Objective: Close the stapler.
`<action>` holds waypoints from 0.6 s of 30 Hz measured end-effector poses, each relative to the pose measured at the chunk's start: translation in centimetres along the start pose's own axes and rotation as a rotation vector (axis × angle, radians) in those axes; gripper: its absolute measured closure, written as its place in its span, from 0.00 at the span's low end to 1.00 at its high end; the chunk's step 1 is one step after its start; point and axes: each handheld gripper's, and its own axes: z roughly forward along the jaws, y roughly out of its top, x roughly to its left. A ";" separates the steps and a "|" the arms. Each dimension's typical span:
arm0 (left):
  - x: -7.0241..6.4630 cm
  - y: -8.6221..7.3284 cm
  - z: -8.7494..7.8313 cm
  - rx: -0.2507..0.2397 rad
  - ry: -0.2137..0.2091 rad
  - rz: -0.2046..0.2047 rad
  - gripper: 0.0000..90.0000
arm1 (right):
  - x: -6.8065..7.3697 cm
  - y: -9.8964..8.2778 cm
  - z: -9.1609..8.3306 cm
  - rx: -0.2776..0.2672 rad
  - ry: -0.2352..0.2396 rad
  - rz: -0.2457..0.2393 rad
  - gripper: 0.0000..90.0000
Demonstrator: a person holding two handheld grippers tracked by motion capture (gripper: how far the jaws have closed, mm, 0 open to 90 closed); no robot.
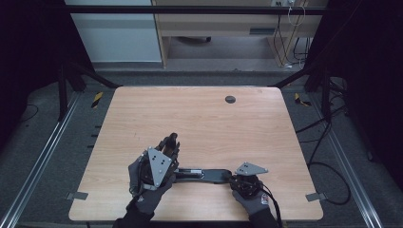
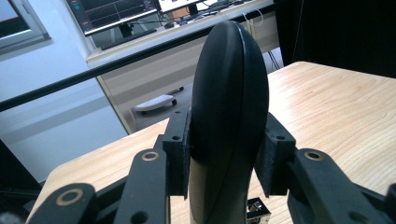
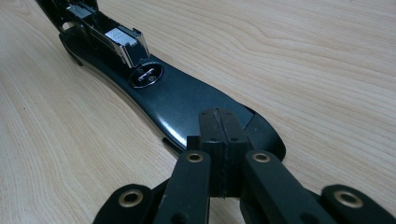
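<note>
At six o'clock on the surface, the left tool grips the stapler's lid; the right tool, closed, presses its base.

You are in a lab: a bare wooden table inside a black metal frame, loose cables on grey carpet, monitors behind.

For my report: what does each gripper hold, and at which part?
The left gripper clamps the stapler's raised black top by its sides. The right gripper is shut and presses on the base's front end.
</note>
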 end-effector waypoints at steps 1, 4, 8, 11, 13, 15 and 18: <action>-0.1 0.0 0.0 0.000 0.000 0.003 0.68 | 0.0 0.0 0.0 0.000 0.000 0.001 1.00; -0.3 0.1 0.1 0.001 0.000 0.017 0.68 | 0.0 0.0 0.0 0.000 0.000 -0.001 1.00; -0.6 0.1 0.2 0.001 0.002 0.028 0.68 | 0.0 0.0 0.0 -0.002 0.002 -0.001 1.00; -0.8 0.1 0.3 0.000 0.003 0.035 0.68 | 0.0 0.0 0.0 -0.001 0.000 -0.001 1.00; -0.9 0.1 0.3 0.000 0.005 0.042 0.68 | 0.0 0.0 0.0 -0.002 0.002 -0.002 1.00; -1.0 0.1 0.3 0.000 0.006 0.051 0.68 | 0.1 0.0 0.1 -0.003 0.001 -0.002 1.00; -1.3 0.1 0.4 0.001 0.008 0.065 0.68 | 0.1 0.0 0.1 -0.002 0.002 -0.002 1.00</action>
